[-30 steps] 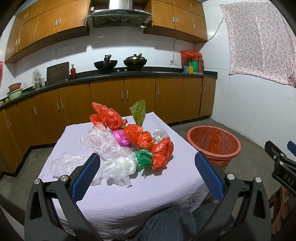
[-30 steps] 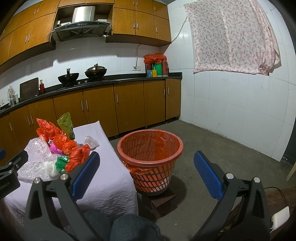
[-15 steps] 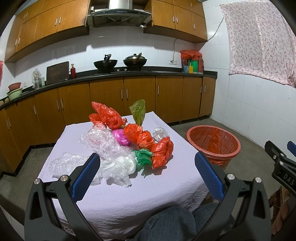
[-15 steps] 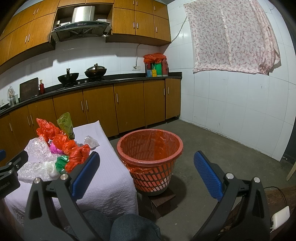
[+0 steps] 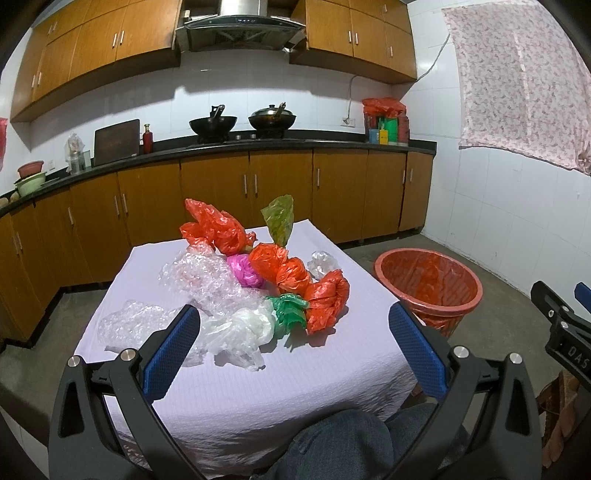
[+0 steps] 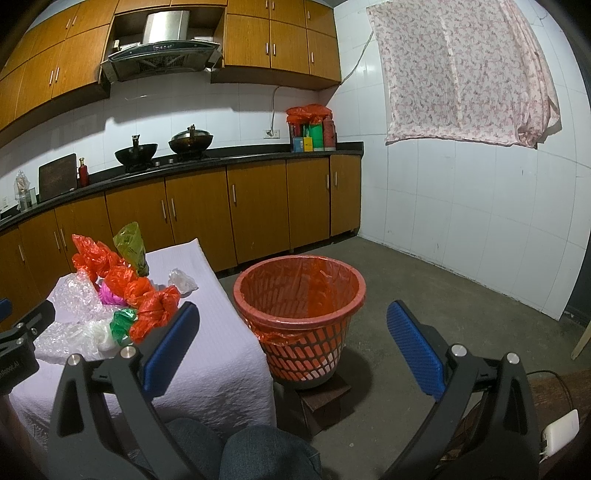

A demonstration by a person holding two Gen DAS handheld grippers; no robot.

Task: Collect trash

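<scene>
Trash bags [image 5: 258, 284] at frame centre: nothing moved vs 1 s ago. Left gripper [image 5: 295, 347] & right gripper [image 6: 291, 343] both wide open, empty; basket [image 6: 299, 295] unfilled, task unstarted.

A tiled kitchen with wooden cabinets around us

We see white tiled walls [image 6: 461, 206] and a bare grey concrete floor [image 6: 424, 280]. A run of brown base cabinets [image 5: 280, 192] carries a black countertop [image 5: 332, 142], and matching wall cabinets [image 5: 110, 40] hang above, on either side of a steel range hood [image 5: 240, 26]. Two dark woks [image 5: 271, 120] sit on the hob beneath the hood. A dark board [image 5: 116, 140] leans against the tiles beside a red bottle [image 5: 147, 138]. On the right wall hangs a pink floral cloth [image 6: 461, 70]. A power socket [image 6: 271, 132] with a cable running upward sits above the counter.
</scene>
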